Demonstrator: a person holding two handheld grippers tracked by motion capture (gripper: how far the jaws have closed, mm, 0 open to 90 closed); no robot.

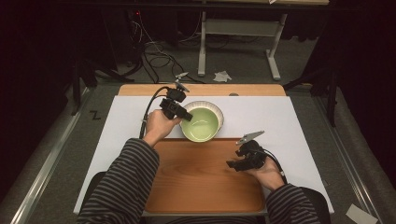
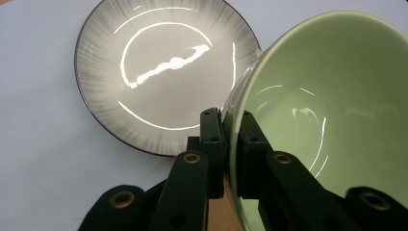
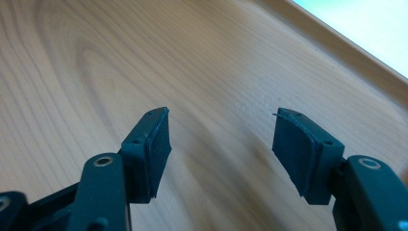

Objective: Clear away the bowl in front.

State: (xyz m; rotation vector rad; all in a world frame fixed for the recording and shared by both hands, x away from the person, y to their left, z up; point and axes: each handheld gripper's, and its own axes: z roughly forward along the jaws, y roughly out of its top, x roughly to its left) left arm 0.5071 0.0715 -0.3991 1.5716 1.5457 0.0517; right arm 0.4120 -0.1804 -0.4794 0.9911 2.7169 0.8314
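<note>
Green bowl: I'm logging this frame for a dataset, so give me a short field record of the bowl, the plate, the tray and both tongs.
green bowl: tilted, lifted above the plate, rim clamped
grey plate: on the white table cover, under and behind the bowl
left tongs: shut on the bowl's rim, one jaw inside, one outside
right tongs: open, holding nothing, over the tray
wooden tray: at the near table edge, nothing on it
white table cover: under plate and tray
</note>
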